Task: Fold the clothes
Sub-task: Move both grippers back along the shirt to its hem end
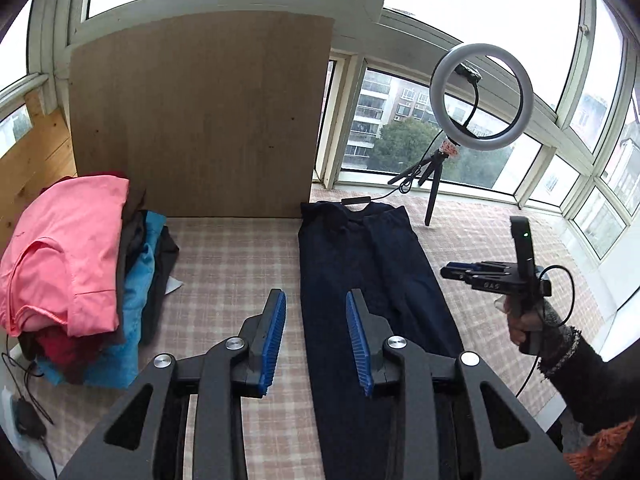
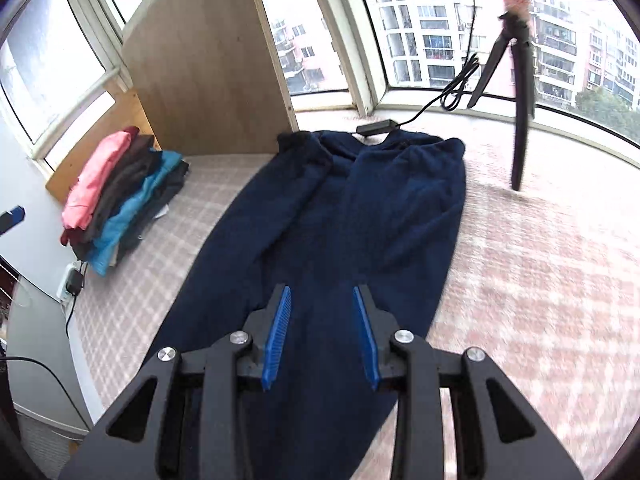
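We're hovering both grippers—left gripper (image 1: 316,334), right gripper (image 2: 322,332)—jaws parted, empty; navy trousers (image 2: 340,216) lying flat beneath them, unfolded. Folded stack (image 1: 80,264) sitting left—already done.

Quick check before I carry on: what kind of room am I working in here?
Most likely an enclosed apartment balcony or sunroom: curved windows overlook high-rise blocks, a checked cloth covers the surface, and folded clothes are stacked beside the navy trousers.
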{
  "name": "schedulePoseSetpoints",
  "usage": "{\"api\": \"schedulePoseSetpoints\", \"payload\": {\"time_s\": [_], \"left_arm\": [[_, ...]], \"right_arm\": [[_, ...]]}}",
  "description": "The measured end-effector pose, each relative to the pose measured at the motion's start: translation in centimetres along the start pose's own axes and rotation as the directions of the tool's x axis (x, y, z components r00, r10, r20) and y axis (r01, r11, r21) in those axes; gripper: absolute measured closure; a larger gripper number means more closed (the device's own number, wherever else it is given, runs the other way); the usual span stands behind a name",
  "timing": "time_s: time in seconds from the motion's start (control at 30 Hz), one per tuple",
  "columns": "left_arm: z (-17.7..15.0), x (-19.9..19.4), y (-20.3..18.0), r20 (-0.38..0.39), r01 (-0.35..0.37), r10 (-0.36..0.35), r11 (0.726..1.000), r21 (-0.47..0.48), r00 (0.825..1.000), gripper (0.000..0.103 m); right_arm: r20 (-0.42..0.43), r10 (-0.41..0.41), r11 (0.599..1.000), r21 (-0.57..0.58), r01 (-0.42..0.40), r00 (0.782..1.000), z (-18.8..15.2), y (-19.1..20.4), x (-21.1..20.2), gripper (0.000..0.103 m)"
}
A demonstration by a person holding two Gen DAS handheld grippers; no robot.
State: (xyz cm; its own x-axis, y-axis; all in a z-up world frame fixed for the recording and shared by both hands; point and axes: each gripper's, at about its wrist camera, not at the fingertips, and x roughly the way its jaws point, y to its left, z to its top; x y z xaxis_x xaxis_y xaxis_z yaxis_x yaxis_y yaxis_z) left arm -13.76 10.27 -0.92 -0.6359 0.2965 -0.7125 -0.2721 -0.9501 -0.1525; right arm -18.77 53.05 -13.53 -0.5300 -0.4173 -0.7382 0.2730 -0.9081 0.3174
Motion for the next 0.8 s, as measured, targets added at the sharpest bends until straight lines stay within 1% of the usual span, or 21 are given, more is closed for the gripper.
{"api": "schedulePoseSetpoints", "payload": {"time_s": [0.07,0.1,0.13,0.17,0.2,0.23,0.27,0.37,0.43,0.47,0.5,0.53,0.57,0.67,0.73,0.77,0.8], "left_arm": [[-3.0,-1.6,0.0,-0.026,0.009,-0.008,0.999,0.033,1.0,0.069],[-4.7,-2.1,-0.2,-0.046,0.023,-0.021,0.999,0.044,0.999,0.069],[-6.5,-2.1,-0.4,-0.077,0.056,-0.053,0.998,0.037,0.996,0.069],[-8.5,-1.8,-0.7,-0.115,0.102,-0.1,0.995,0.013,0.988,0.069],[-10.4,-1.4,-1.2,-0.155,0.152,-0.152,0.988,-0.007,0.976,0.069],[-12.4,-0.8,-2.1,-0.196,0.208,-0.208,0.978,-0.022,0.958,0.069],[-14.4,-0.1,-3.1,-0.232,0.249,-0.247,0.968,-0.024,0.941,0.069],[-19.4,2.4,-7.2,-0.321,0.294,-0.266,0.955,0.041,0.909,0.069],[-21.5,4.5,-9.7,-0.372,0.329,-0.287,0.943,0.054,0.883,0.069],[-22.4,5.6,-10.8,-0.394,0.336,-0.286,0.94,0.061,0.873,0.069],[-22.9,6.6,-11.8,-0.408,0.336,-0.279,0.939,0.072,0.869,0.069],[-23.0,7.5,-12.6,-0.407,0.327,-0.266,0.941,0.086,0.874,0.069],[-22.9,8.2,-13.3,-0.403,0.319,-0.256,0.943,0.096,0.878,0.069],[-22.4,10.5,-14.6,-0.399,0.286,-0.22,0.952,0.112,0.89,0.069],[-22.0,12.1,-15.1,-0.407,0.261,-0.196,0.959,0.111,0.892,0.07],[-21.8,12.8,-15.3,-0.416,0.255,-0.191,0.962,0.102,0.889,0.071],[-21.6,13.2,-15.5,-0.419,0.253,-0.193,0.963,0.092,0.887,0.071]], "right_arm": [[0.038,0.002,0.998,0.068,-0.005,0.999,-3.5,0.5,-4.9,0.069],[0.052,0.005,0.993,0.114,-0.011,0.999,-5.6,0.8,-7.1,0.064],[0.067,0.007,0.987,0.159,-0.018,0.998,-7.6,1.2,-9.3,0.06],[0.076,-0.007,0.978,0.209,-0.009,0.997,-10.1,1.8,-11.1,0.054],[0.083,-0.024,0.966,0.26,0.002,0.996,-12.7,2.4,-12.9,0.052],[0.085,-0.049,0.951,0.307,0.021,0.995,-15.2,3.3,-14.1,0.052],[0.084,-0.075,0.935,0.353,0.04,0.994,-17.7,4.1,-15.3,0.052],[0.016,-0.146,0.898,0.422,0.126,0.989,-24.3,7.4,-16.7,0.052],[-0.034,-0.161,0.894,0.417,0.16,0.986,-27.0,9.4,-16.2,0.052],[-0.049,-0.171,0.9,0.398,0.177,0.984,-27.6,10.2,-15.7,0.052],[-0.065,-0.188,0.907,0.371,0.199,0.98,-27.9,10.8,-15.0,0.052],[-0.08,-0.205,0.914,0.342,0.22,0.975,-28.1,11.3,-14.2,0.052],[-0.081,-0.207,0.922,0.319,0.222,0.975,-28.2,11.6,-13.5,0.052],[-0.091,-0.182,0.934,0.296,0.201,0.979,-28.0,11.9,-11.2,0.053],[-0.095,-0.147,0.943,0.288,0.169,0.985,-27.8,12.0,-10.0,0.062],[-0.105,-0.148,0.947,0.271,0.171,0.983,-27.7,12.1,-9.5,0.066],[-0.102,-0.152,0.951,0.255,0.174,0.983,-27.8,12.2,-9.4,0.067]]}}
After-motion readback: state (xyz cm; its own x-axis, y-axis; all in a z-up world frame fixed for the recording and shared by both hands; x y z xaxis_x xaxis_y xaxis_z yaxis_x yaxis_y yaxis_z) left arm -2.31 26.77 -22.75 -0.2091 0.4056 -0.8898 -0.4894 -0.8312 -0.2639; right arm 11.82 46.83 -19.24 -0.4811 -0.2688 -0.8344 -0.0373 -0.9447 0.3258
